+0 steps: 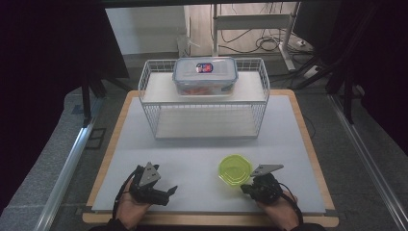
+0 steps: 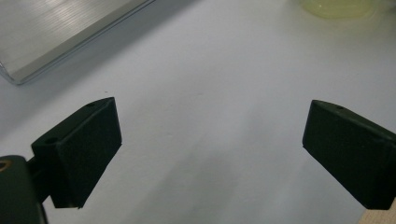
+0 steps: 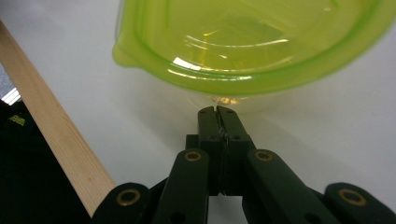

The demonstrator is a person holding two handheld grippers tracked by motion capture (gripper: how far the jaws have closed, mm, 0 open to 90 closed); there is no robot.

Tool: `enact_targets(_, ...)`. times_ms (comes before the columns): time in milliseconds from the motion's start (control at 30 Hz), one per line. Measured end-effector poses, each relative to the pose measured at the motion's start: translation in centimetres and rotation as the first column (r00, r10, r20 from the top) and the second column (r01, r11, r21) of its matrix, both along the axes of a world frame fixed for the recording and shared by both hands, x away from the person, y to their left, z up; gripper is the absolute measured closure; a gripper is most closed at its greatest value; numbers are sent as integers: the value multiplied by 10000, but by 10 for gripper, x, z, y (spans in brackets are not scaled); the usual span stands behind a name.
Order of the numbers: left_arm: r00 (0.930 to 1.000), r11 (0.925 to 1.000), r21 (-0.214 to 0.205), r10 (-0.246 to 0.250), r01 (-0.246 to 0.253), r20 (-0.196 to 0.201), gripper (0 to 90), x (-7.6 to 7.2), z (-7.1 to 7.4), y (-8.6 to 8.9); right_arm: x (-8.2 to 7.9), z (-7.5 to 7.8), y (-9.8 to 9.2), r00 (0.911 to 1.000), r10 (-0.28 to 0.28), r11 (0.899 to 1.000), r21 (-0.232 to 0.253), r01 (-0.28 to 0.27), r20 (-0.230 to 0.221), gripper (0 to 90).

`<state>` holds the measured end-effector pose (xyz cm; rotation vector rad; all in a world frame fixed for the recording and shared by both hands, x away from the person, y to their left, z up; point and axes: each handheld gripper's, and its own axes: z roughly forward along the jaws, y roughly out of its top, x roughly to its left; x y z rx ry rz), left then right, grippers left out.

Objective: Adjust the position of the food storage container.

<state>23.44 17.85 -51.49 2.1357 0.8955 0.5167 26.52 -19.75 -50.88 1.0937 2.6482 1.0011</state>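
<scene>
The right gripper (image 1: pixel 246 188), lower right of the high view, has its jaws pressed together. In the right gripper view its tips (image 3: pixel 217 112) sit at the near wall of the green bowl (image 3: pixel 252 46), just under the rim; whether a thin bit of the wall is pinched between them I cannot tell. The bowl (image 1: pixel 235 169) stands upright on the table, right of centre, near the front edge.

The step looks like nudging or dragging the bowl with closed tips. To do it well, keep the tips low against the wall, push slowly and straight, and watch that the light plastic does not tip or spin away. If the aim is a pickup, the jaws need to part and take the rim between the pads.

The left gripper (image 1: pixel 172 189), lower left of the high view, lies idle with its jaws wide apart and nothing between them; its pads (image 2: pixel 84 149) hover over bare table.

The table (image 1: pixel 192 159) is a smooth pale top with a wooden border (image 3: pixel 51 121), so things probably slide easily on it. A white wire rack (image 1: pixel 204 98) stands at upper centre, with a clear lidded box (image 1: pixel 205 76) on its top shelf. Behind it are a grey floor, desk legs, loose cables and dark curtains on both sides.
</scene>
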Motion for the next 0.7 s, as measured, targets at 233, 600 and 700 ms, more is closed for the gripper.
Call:
enact_targets(233,10000,10000,-20,-2,2,-16,44,0,0,0,6,-1,24,9985,536,9985,65,-536,82,894)
enact_targets(600,10000,10000,-9,-46,46,32,45,0,1,0,21,-4,53,9952,951,9955,-35,-951,226,894)
enact_targets(700,10000,10000,-10,-47,47,31,45,0,0,0,22,-6,56,9946,1018,9948,-91,-1017,196,894)
